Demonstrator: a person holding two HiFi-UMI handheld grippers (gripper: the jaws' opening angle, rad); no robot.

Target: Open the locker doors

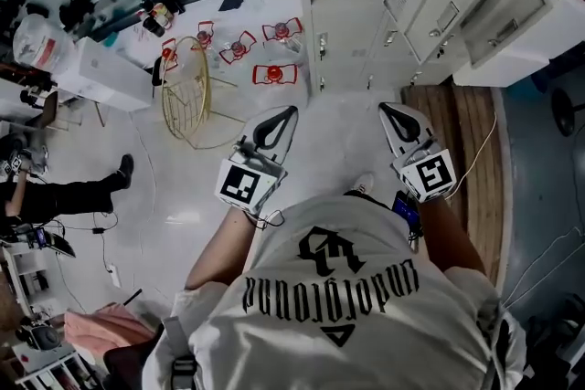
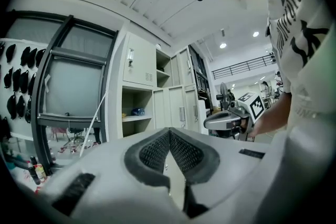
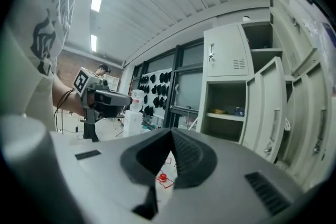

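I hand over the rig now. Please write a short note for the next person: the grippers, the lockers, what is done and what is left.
Left gripper: tongs shut, empty, held in the air facing the lockers.
Right gripper: the same, tongs shut, empty.
Neither gripper touches a locker.
Done: the compartment under the top door is open, and the doors to its right stand open.
Left: the top door is shut, so open it. Then check the other lockers for shut doors; I cannot tell from here.

Gold wire frame [image 1: 186,91] (beside red floor markers [image 1: 274,73])
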